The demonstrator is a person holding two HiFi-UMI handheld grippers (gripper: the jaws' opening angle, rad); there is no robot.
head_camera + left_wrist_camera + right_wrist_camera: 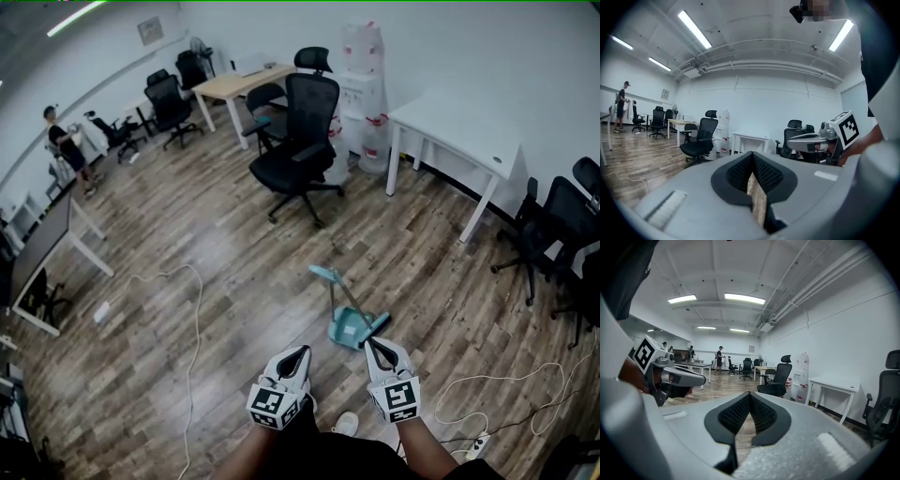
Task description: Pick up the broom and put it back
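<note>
A teal dustpan [349, 328] lies on the wooden floor with a dark broom head [377, 325] against its right side. A thin teal handle [330, 279] slants up and away from them. My right gripper [369, 343] is shut and empty, its tips just short of the broom head. Beside it on the left, my left gripper [301, 352] is also shut with nothing in it. In the left gripper view the jaws [752, 154] meet at their tips and the right gripper [819, 141] shows to the right. In the right gripper view the jaws [750, 395] are closed; the broom is hidden there.
A black office chair [302, 141] stands beyond the dustpan. A white table [464, 131] is at the back right, with stacked water bottles [364, 89] next to it. White cables [194, 323] and a power strip [474, 445] lie on the floor. A person [67, 145] stands far left.
</note>
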